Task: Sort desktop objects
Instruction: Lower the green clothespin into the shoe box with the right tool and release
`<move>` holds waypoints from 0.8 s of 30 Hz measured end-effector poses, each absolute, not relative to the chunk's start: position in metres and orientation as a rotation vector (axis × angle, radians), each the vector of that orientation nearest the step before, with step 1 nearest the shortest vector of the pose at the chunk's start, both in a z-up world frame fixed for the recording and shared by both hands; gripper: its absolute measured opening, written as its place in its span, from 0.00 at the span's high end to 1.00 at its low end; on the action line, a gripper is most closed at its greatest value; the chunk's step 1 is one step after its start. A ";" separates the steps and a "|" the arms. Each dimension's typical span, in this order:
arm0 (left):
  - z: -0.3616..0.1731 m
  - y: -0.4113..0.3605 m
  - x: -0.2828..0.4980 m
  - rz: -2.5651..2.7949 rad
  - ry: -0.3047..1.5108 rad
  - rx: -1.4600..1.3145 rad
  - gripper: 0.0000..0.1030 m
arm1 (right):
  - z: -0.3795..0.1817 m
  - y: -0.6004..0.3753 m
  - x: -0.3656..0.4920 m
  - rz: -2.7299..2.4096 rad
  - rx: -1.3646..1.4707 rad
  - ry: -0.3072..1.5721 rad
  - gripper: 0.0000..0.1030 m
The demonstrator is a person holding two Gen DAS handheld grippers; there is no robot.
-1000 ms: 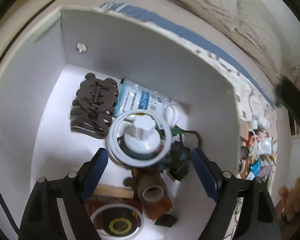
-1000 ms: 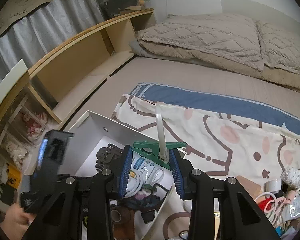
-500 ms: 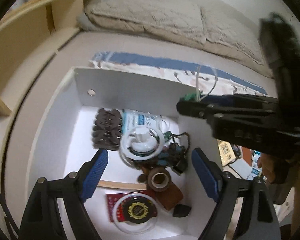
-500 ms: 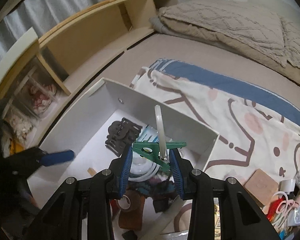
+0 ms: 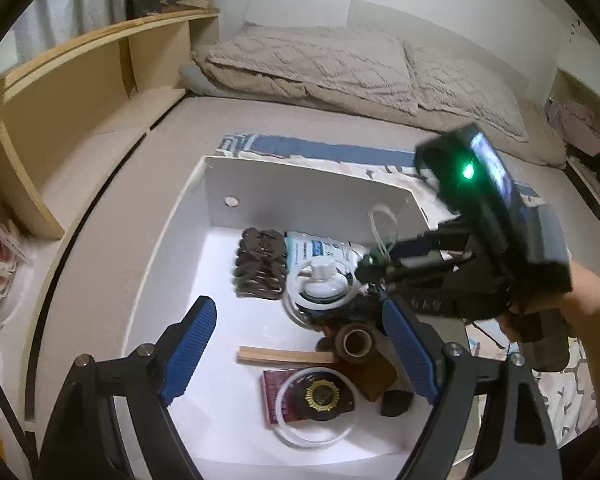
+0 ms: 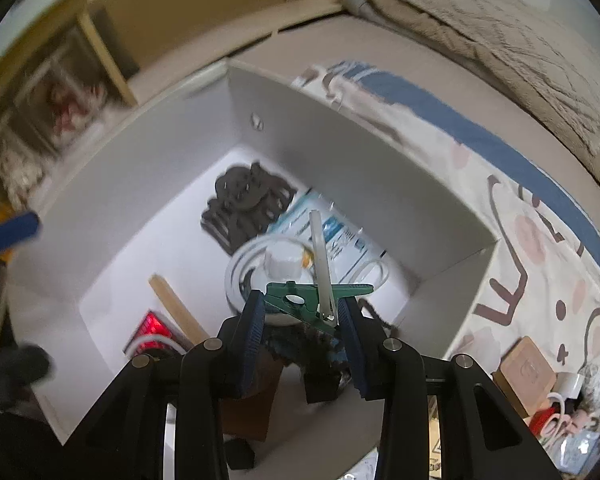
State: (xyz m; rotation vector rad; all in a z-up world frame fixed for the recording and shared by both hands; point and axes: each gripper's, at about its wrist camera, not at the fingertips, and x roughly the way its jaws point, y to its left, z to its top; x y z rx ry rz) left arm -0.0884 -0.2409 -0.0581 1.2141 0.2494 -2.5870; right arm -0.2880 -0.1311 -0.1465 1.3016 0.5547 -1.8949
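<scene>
Since a second earlier, we had lifted our left gripper (image 5: 296,344) back from the white box (image 6: 364,184), and we had brought our right gripper (image 6: 302,320) from beside the box to above its middle. Our left jaws stood released with nothing between them; our right jaws were clenched on the green clip (image 6: 316,300), which hung over the pile inside the box.

Inside the box already lay a dark hair claw (image 5: 260,264) by the far wall, a blue-and-white packet (image 5: 320,246) beside it, a white coil with a cap (image 5: 322,284), a tape roll (image 5: 354,340), a wooden stick (image 5: 284,356) and a red booklet (image 5: 276,392) nearer us. We judged sorting well under way: the clip was not yet dropped, and small clutter (image 6: 556,404) remained on the patterned cloth (image 6: 540,248) outside the box.
</scene>
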 end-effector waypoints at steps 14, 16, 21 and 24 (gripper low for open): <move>-0.062 -0.246 -0.080 -2.586 0.278 1.249 0.17 | -0.168 -0.143 -0.282 -1.877 1.361 0.676 0.63; -0.064 -0.245 -0.079 -2.590 0.259 1.243 0.17 | -0.167 -0.142 -0.283 -1.883 1.356 0.667 0.63; -0.066 -0.242 -0.079 -2.589 0.232 1.246 0.17 | -0.159 -0.137 -0.284 -1.913 1.327 0.632 0.63; -0.065 -0.240 -0.079 -2.592 0.235 1.247 0.17 | -0.149 -0.130 -0.286 -1.944 1.296 0.577 0.63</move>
